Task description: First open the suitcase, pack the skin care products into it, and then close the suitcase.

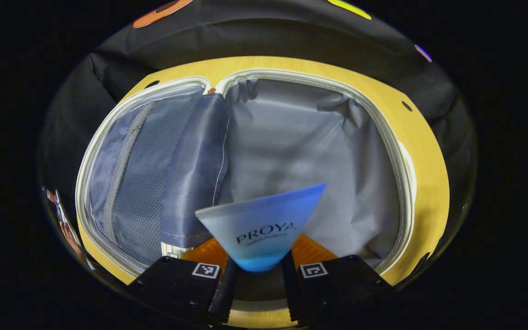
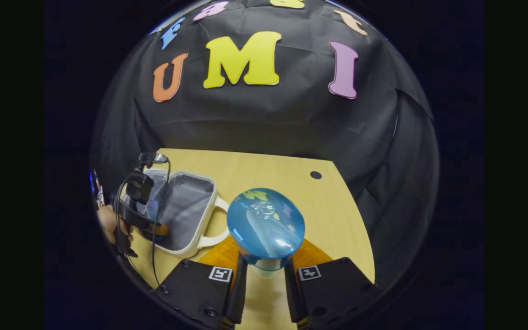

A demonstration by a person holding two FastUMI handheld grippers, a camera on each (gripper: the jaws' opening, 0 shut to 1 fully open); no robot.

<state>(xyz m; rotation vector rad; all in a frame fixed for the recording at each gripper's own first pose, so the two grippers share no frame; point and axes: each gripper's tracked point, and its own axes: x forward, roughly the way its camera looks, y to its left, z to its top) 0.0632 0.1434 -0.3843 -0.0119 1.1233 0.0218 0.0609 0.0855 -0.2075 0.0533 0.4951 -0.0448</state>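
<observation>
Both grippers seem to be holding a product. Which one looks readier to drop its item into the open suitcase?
Probably the left gripper: its tube hangs right over the open suitcase lining. The right gripper holds a blue-capped bottle above the table, beside the case.

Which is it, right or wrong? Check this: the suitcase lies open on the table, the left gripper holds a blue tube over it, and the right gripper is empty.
Wrong on one point. The right gripper is not empty: the right gripper view shows it shut on a blue-capped bottle. The rest holds: the suitcase lies open on the table, and the left gripper holds the blue tube over it.
</observation>
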